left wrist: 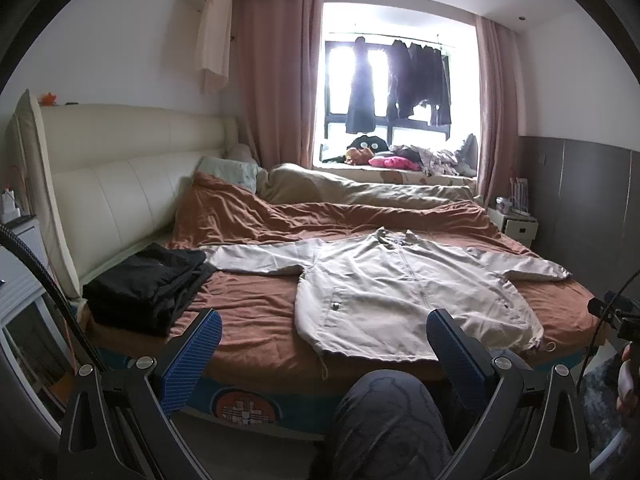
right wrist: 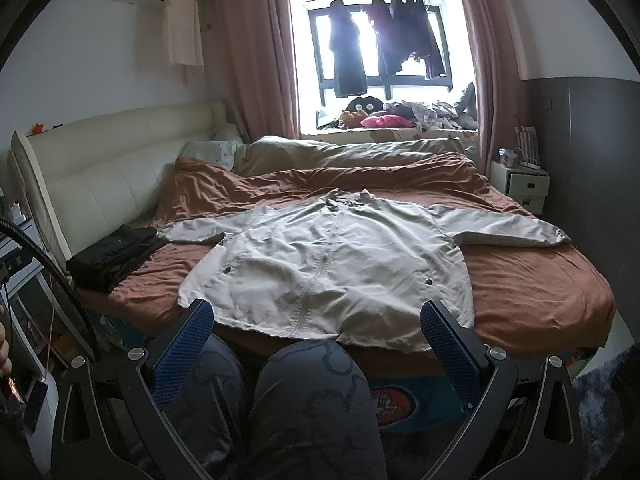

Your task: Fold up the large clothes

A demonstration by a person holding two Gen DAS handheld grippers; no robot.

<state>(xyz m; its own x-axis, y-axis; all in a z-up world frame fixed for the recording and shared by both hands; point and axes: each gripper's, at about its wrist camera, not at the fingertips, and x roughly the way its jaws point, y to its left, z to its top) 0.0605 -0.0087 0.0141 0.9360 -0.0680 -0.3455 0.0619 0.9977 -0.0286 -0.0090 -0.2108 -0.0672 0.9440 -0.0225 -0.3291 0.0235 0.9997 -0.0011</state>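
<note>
A large beige zip jacket (left wrist: 392,288) lies spread flat, front up, on the brown bedsheet (left wrist: 248,312), sleeves out to both sides, hem toward me. It also shows in the right wrist view (right wrist: 328,264). My left gripper (left wrist: 324,336) is open and empty, held back from the bed's near edge, left of the jacket's hem. My right gripper (right wrist: 316,328) is open and empty, held just short of the hem, its blue-padded fingers (right wrist: 184,344) framing the jacket's lower part. My knees (right wrist: 312,400) are below the grippers.
A folded stack of black clothes (left wrist: 148,288) sits on the bed's left near the cream headboard (left wrist: 120,176). A rumpled brown and tan duvet (left wrist: 320,200) lies behind the jacket. A white nightstand (right wrist: 524,184) stands at right. Clothes hang at the window (left wrist: 400,84).
</note>
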